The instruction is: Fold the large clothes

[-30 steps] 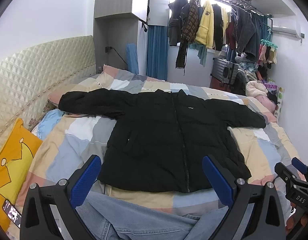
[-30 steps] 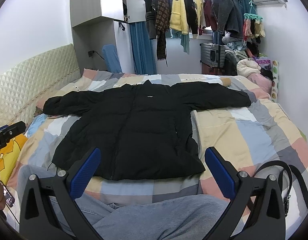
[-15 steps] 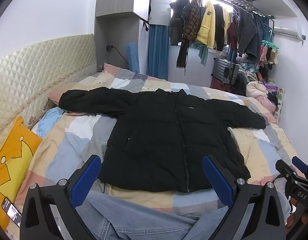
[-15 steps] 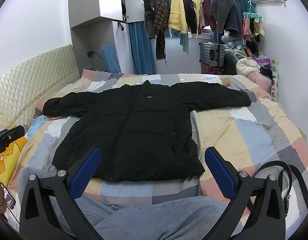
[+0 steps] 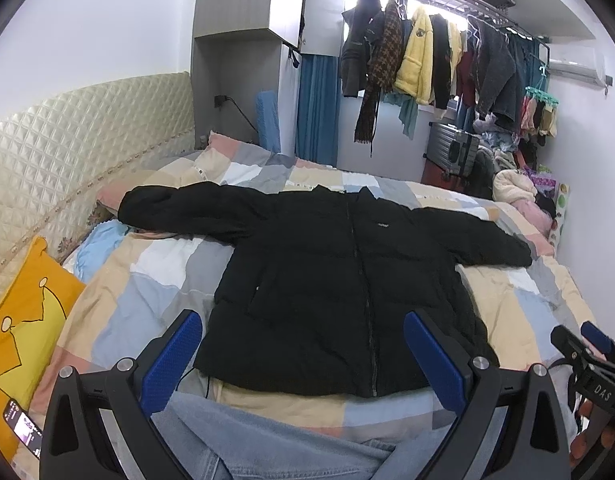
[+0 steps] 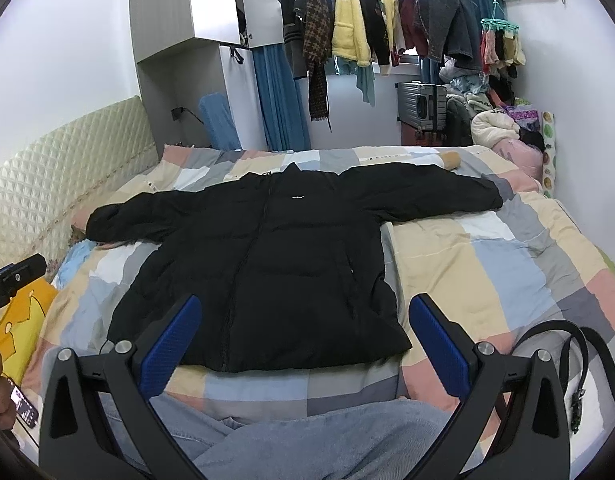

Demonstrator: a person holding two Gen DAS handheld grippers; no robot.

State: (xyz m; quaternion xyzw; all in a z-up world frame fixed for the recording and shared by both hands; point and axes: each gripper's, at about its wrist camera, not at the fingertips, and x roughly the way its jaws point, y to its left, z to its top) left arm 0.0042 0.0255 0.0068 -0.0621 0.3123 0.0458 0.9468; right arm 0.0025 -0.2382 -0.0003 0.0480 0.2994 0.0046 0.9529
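Observation:
A black puffer jacket (image 5: 327,280) lies flat, front up and zipped, on the checked bedspread (image 5: 147,280), both sleeves spread out sideways. It also shows in the right wrist view (image 6: 275,264). My left gripper (image 5: 303,344) is open and empty, held above the jacket's near hem. My right gripper (image 6: 305,332) is open and empty, also above the near hem. The right gripper shows at the right edge of the left wrist view (image 5: 591,360).
The person's jeans-clad legs (image 5: 291,440) are just below the grippers. A yellow pillow (image 5: 19,320) and a phone (image 5: 23,428) lie at the left. A padded headboard (image 5: 67,140) runs along the left. A black strap (image 6: 555,344) lies at the right. Hanging clothes (image 5: 427,56) and a suitcase (image 5: 453,152) stand beyond the bed.
Both wrist views have shifted only slightly; the jacket has not moved and both grippers stay open.

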